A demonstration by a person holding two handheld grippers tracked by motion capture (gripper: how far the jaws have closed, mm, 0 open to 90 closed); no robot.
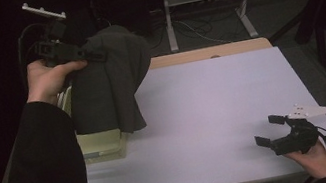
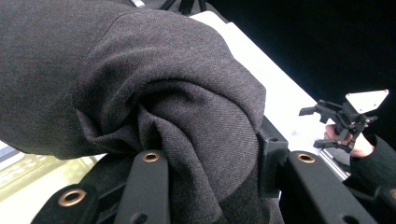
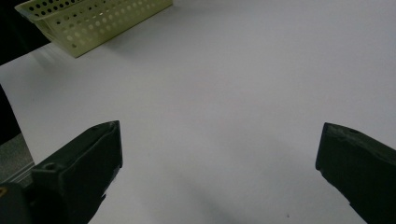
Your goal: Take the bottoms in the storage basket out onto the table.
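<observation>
At the table's left edge, the left gripper (image 1: 88, 54) is raised above a pale yellow perforated basket (image 1: 104, 145), its jaws clamped on a bunched fold of dark grey cloth (image 1: 108, 81). The cloth is a thick, finely woven fabric that hangs in heavy folds, draping over the basket and hiding most of it. Farther right, the white table (image 1: 205, 114) lies bare. Near its front right corner, the right gripper (image 1: 270, 129) hovers low, jaws spread wide and holding nothing.
</observation>
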